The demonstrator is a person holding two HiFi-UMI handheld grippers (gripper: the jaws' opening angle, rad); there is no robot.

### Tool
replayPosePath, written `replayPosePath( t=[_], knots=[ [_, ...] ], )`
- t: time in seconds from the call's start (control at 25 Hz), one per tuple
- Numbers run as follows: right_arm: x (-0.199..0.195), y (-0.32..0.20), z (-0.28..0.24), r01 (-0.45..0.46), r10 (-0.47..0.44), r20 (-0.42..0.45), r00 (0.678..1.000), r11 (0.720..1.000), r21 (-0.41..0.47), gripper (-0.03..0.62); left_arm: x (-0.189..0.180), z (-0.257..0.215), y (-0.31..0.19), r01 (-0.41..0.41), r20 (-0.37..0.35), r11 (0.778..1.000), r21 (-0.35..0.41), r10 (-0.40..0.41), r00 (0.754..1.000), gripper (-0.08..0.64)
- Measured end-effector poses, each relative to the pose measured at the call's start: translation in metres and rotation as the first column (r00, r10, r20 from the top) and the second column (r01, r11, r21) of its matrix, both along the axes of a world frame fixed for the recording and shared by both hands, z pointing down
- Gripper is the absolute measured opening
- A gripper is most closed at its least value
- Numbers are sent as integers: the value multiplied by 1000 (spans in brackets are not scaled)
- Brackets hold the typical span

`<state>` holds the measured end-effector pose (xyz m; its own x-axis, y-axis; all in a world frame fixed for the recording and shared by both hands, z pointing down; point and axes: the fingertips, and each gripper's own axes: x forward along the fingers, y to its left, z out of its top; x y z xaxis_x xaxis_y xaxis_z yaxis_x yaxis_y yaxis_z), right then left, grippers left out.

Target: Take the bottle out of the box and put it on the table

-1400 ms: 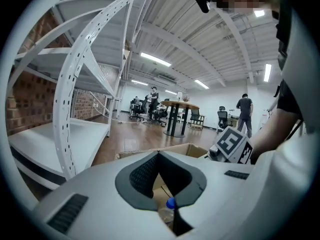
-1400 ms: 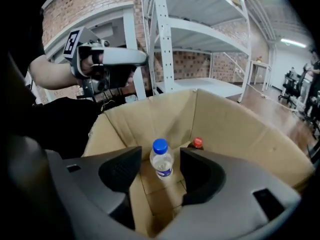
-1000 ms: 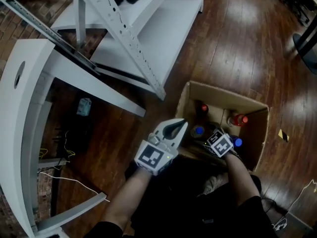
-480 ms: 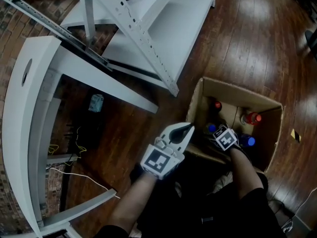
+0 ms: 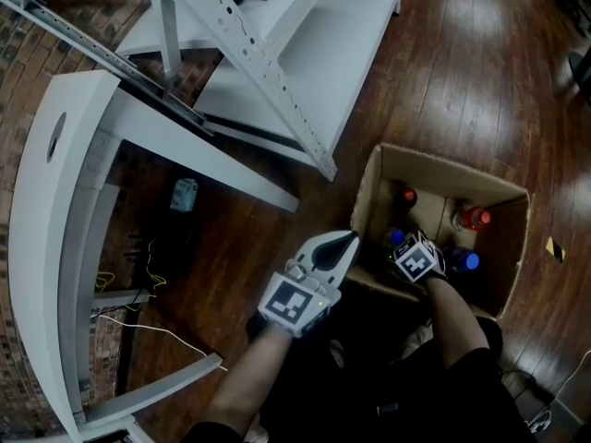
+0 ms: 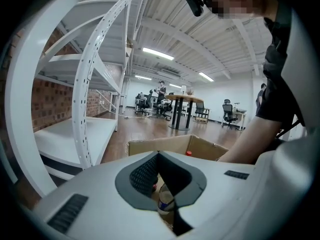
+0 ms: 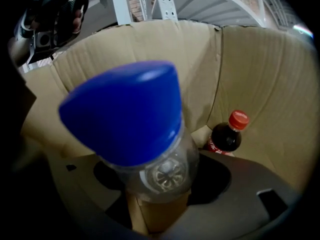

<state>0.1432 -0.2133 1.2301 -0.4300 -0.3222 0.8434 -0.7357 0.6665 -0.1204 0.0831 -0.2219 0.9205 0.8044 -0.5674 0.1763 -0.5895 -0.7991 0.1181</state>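
Note:
An open cardboard box (image 5: 443, 166) stands on the wooden floor with several bottles upright in it. My right gripper (image 5: 406, 250) reaches down into the box. Its jaws have just been closing, and they now sit against both sides of a clear bottle with a blue cap (image 5: 396, 238). In the right gripper view that blue-capped bottle (image 7: 125, 109) fills the middle, between the jaws of the right gripper (image 7: 160, 181). My left gripper (image 5: 340, 244) hovers at the box's left wall, shut and holding nothing. Its closed tips (image 6: 159, 156) frame a glimpse of a bottle inside the box.
A cola bottle with a red cap (image 7: 227, 134) stands in the far corner of the box (image 5: 406, 196). Another red-capped bottle (image 5: 473, 217) and a second blue-capped one (image 5: 466, 262) stand to the right. A curved white table (image 5: 46, 201) and white shelving (image 5: 277, 72) lie left and ahead.
The right gripper has sunk deeper into the box and now sits over the blue-capped bottle. The left gripper has stayed at the box's left wall. The head camera has shifted slightly.

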Motion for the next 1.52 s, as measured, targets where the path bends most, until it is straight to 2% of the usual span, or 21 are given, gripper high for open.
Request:
replayPosePath(
  t=[0.16, 0.24, 0.44, 0.6, 0.72, 0.92, 1.12, 1.36, 1.52],
  knots=[
    [2, 5, -7, 36, -36, -49, 998, 999, 6, 325, 2, -3, -1, -6, -5, 1000, 3, 6, 1000, -8],
    [1, 6, -18, 45, -45, -33, 998, 999, 17, 324, 5, -7, -3, -8, -12, 1000, 9, 8, 1000, -8],
    [9, -9, -66, -30, 26, 76, 997, 998, 53, 319, 13, -19, -10, -20, -33, 999, 25, 21, 999, -8],
    [25, -14, -124, -92, 85, 63, 994, 989, 117, 319, 20, -49, -18, 11, -27, 998, 59, -9, 1000, -8],
    [46, -9, -192, -148, 143, 40, 989, 980, 133, 319, 43, -102, -16, -1, -18, 999, 54, 2, 1000, -8],
    [61, 20, -320, -260, 253, 108, 961, 964, 55, 319, 71, -209, -1, -58, 31, 998, 34, 57, 998, -8],
    [82, 44, -444, -277, 274, 83, 958, 960, 32, 319, 89, -332, 9, -60, -22, 998, 26, 61, 998, -8],
    [91, 74, -605, -276, 273, 91, 958, 961, 30, 319, 74, -482, 33, -51, -32, 997, 58, 52, 998, -8],
    [89, 100, -697, -309, 301, 108, 947, 949, 60, 321, 44, -561, 52, -59, -49, 997, 51, 61, 997, -8]
  ],
)
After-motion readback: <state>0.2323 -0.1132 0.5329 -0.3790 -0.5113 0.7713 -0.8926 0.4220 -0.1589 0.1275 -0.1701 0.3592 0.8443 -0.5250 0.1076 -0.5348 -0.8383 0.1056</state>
